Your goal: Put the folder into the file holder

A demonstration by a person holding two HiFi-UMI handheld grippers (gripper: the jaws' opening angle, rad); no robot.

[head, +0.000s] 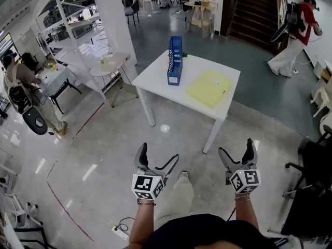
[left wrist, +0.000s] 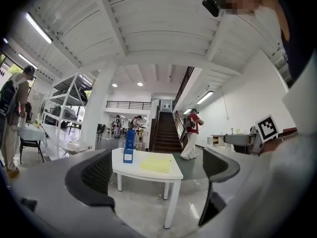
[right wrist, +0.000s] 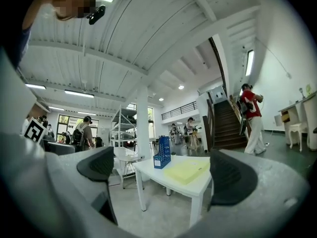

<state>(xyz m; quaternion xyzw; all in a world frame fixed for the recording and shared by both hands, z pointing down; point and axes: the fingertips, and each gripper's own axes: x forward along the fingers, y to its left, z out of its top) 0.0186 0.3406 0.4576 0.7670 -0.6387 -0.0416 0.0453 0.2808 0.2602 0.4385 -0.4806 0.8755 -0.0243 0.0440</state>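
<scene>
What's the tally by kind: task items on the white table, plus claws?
Yellow folder: 1
Blue file holder: 1
Claws: 2 (left claw, right claw; both open, nothing between the jaws)
Total: 4

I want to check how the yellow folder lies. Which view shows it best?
The head view: the folder lies flat on the white table, seen whole from above. Both gripper views show it small, edge-on.
</scene>
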